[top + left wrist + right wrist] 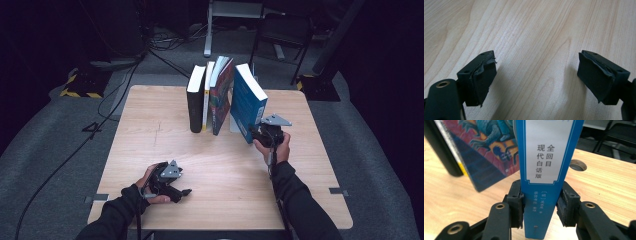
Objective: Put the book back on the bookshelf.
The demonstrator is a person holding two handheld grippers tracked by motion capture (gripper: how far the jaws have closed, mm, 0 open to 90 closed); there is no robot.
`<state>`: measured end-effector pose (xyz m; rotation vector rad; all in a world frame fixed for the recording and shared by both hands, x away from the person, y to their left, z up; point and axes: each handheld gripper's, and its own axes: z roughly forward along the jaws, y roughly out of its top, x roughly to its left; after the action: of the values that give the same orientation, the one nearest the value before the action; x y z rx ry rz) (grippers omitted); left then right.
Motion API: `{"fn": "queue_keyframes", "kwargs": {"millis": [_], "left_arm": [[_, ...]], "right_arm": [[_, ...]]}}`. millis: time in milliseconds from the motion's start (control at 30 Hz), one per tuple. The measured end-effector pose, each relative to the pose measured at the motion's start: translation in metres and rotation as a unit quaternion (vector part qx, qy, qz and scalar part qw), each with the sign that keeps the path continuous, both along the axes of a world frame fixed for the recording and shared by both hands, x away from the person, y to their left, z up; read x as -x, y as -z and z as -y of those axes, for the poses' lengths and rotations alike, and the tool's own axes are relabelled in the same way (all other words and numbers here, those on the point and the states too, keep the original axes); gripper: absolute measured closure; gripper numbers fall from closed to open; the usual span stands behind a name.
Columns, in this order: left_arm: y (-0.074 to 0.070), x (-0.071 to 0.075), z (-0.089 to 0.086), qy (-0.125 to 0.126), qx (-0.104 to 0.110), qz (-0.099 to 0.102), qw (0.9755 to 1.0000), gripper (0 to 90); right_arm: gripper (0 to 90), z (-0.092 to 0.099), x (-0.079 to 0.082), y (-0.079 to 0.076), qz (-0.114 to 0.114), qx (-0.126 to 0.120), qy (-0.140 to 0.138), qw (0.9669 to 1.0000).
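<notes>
A thick blue book [247, 102] stands tilted on the wooden table [160, 130], to the right of three other books. My right gripper [256, 133] is at the low end of its spine. In the right gripper view the blue spine [544, 157], with its white label of printed characters, sits between the two black pads [520, 205], which press on both of its sides. My left gripper [181, 194] rests near the table's front left. Its jaws [536, 77] stand wide apart over bare wood with nothing between them.
A black book [195, 97], a white and yellow book [207, 95] and a colourful book [221, 95] stand leaning together at the table's far middle. A round cable hole [577, 165] lies behind the blue book. A chair [280, 35] and floor cables [100, 125] lie beyond the table.
</notes>
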<state>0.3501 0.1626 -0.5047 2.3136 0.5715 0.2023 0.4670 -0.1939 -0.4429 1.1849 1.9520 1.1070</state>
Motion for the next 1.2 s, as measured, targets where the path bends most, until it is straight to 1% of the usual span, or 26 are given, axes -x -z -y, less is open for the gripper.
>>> {"fn": "queue_keyframes", "kwargs": {"millis": [33,67,133,267,333,400,467,567,667,767,833,933,1033,1067,1133,1167,1200], "left_arm": [[0.000,0.000,0.000,-0.001,0.001,0.000,1.0000,15.7],[0.000,0.000,0.000,-0.001,0.001,-0.001,1.0000,15.7],[0.000,0.000,0.000,0.000,0.001,0.000,1.0000,15.7],[0.000,0.000,0.000,0.000,0.000,-0.001,1.0000,15.7],[0.000,0.000,0.000,0.000,0.000,-0.001,1.0000,15.7],[0.000,0.000,0.000,0.001,0.000,-0.001,1.0000,15.7],[0.000,0.000,0.000,0.001,-0.001,-0.001,1.0000,15.7],[0.000,0.000,0.000,0.001,-0.001,-0.001,1.0000,15.7],[0.000,0.000,0.000,0.001,-0.001,-0.001,1.0000,15.7],[0.000,0.000,0.000,0.001,-0.001,-0.001,1.0000,15.7],[0.000,0.000,0.000,0.002,-0.001,-0.001,1.0000,15.7],[0.000,0.000,0.000,0.002,-0.001,0.000,1.0000,15.7],[0.000,0.000,0.000,0.001,0.000,-0.001,1.0000,15.7],[0.000,0.000,0.000,0.002,-0.001,0.000,1.0000,15.7],[0.000,0.000,0.000,0.002,-0.001,0.000,1.0000,15.7],[0.000,0.000,0.000,0.002,-0.001,0.000,1.0000,15.7],[0.000,0.000,0.000,0.002,0.000,0.000,1.0000,15.7]], "right_arm": [[61.1,-0.002,0.000,0.001,0.002,-0.002,0.005,1.0000],[61.2,-0.005,-0.001,0.001,0.004,-0.007,0.016,0.9998],[61.3,-0.010,-0.003,0.002,0.007,-0.010,0.032,0.9994],[61.2,-0.020,-0.008,0.002,0.007,-0.014,0.056,0.9983],[61.0,-0.027,-0.009,0.002,0.006,-0.013,0.060,0.9981],[60.9,-0.030,-0.009,0.002,0.008,-0.014,0.061,0.9980],[60.9,-0.038,-0.010,0.002,0.010,-0.011,0.061,0.9980],[60.7,-0.044,-0.009,0.003,0.016,-0.015,0.068,0.9974],[60.8,-0.043,-0.011,0.003,0.017,-0.018,0.069,0.9973],[60.8,-0.043,-0.014,0.002,0.015,-0.014,0.068,0.9975],[60.7,-0.045,-0.014,0.003,0.020,-0.006,0.065,0.9976],[60.1,-0.046,-0.014,0.004,0.025,-0.006,0.064,0.9976],[57.9,-0.047,-0.015,0.004,0.021,-0.005,0.057,0.9981],[56.1,-0.048,-0.015,0.004,0.017,-0.009,0.056,0.9983],[53.8,-0.045,-0.013,0.003,0.018,-0.019,0.047,0.9985],[52.0,-0.043,-0.013,0.002,0.016,-0.021,0.042,0.9988],[52.2,-0.042,-0.012,0.001,0.014,-0.019,0.035,0.9991]]}}
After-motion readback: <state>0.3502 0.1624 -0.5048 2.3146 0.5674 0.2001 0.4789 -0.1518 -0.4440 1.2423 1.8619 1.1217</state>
